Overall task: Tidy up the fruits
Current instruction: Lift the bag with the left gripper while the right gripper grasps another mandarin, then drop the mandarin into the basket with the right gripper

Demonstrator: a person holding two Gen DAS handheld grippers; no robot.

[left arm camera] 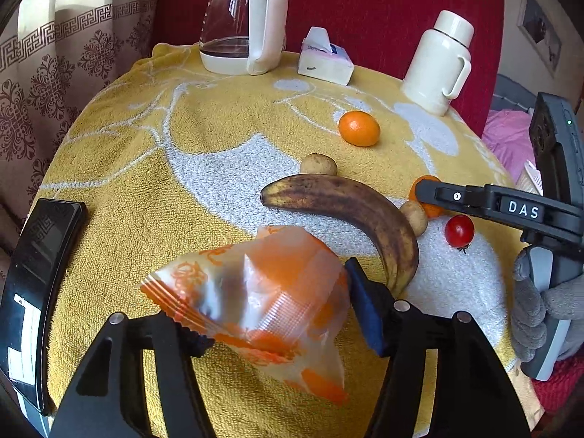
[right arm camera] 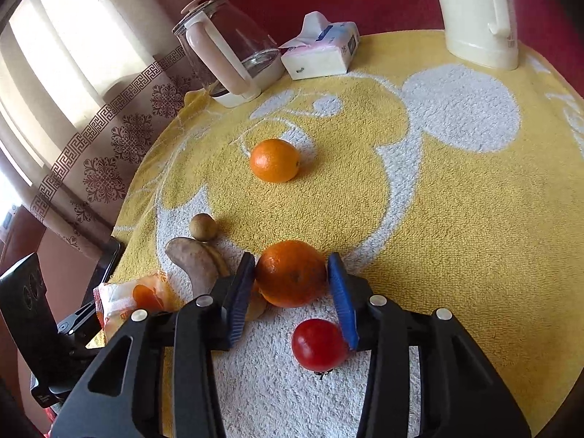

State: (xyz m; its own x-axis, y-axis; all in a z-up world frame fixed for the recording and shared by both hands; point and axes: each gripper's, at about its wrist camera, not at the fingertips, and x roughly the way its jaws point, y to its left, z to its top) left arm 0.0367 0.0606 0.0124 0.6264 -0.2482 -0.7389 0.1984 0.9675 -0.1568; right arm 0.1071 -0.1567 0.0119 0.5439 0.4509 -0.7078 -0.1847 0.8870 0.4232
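Tongs on the left (left arm camera: 277,314) clamp an orange-printed plastic bag (left arm camera: 255,303), holding it above the yellow towel on the tabletop (right arm camera: 438,219); orange shapes show through the film, though what they are I cannot tell. Right tongs (right arm camera: 292,288) stand apart, reaching low over the towel with their blue pads either side of an orange (right arm camera: 291,273), not visibly pressing it. A gloved hand (left arm camera: 540,310) grips the right tool's handle. Loose on the towel lie two oranges, the second (right arm camera: 274,160) further back, one brown banana (left arm camera: 350,211), two small tan fruits (left arm camera: 318,165) (left arm camera: 414,217) and one red tomato (right arm camera: 319,343).
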